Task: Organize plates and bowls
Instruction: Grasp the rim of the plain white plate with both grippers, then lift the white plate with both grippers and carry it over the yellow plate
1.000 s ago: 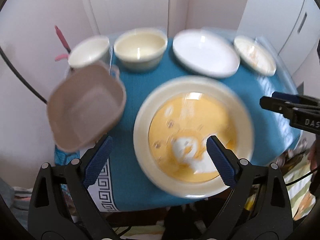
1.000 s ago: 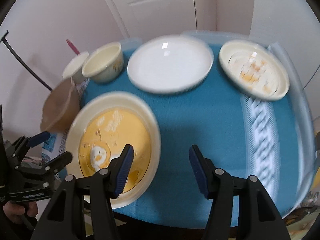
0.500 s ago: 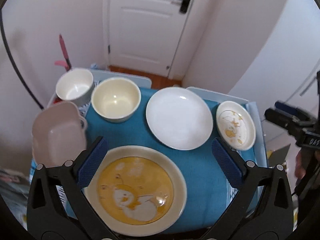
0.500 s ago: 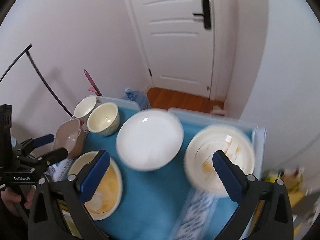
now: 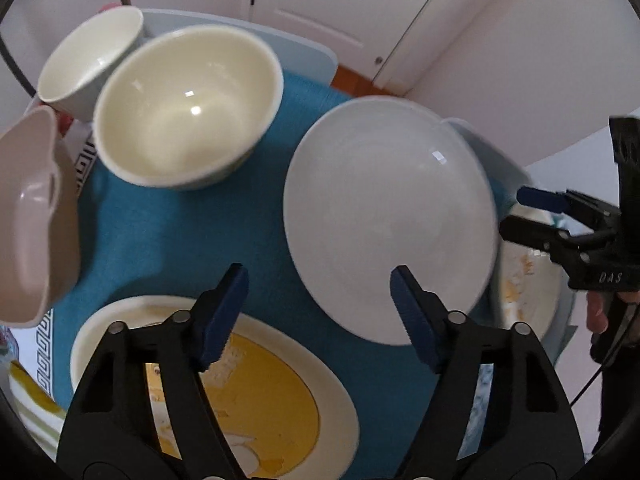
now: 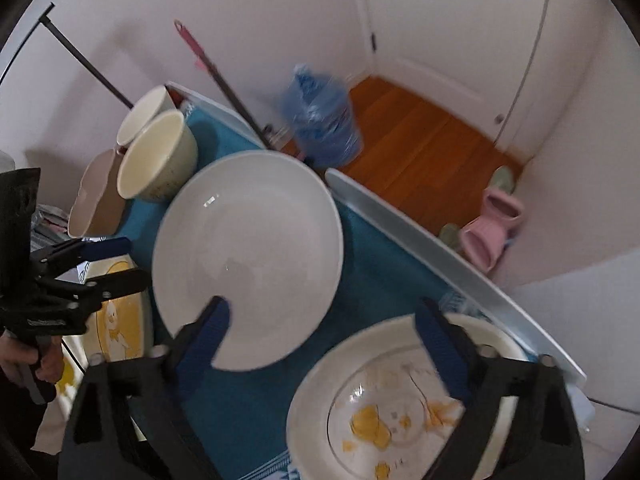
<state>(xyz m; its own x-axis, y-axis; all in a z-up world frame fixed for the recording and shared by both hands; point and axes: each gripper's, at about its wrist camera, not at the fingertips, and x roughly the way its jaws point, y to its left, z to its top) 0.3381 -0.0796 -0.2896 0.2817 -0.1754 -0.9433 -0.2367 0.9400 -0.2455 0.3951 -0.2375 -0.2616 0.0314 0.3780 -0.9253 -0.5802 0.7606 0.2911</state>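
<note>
Both grippers empty, fingers closing | white plate lay far-right of left gripper, far-left of right gripper

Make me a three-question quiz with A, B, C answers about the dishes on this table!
1. What sits right beside the cream bowl? A the white cup B a kettle C a fork
2. What colour is the cloth? A red B teal blue C black
3. What is between the left gripper fingers? A a spoon B a cup C nothing

Answers: 1 A, the cup stands next to the bowl. 2 B, teal shows between the dishes. 3 C, its jaws are closing over the white plate with nothing gripped.
</note>
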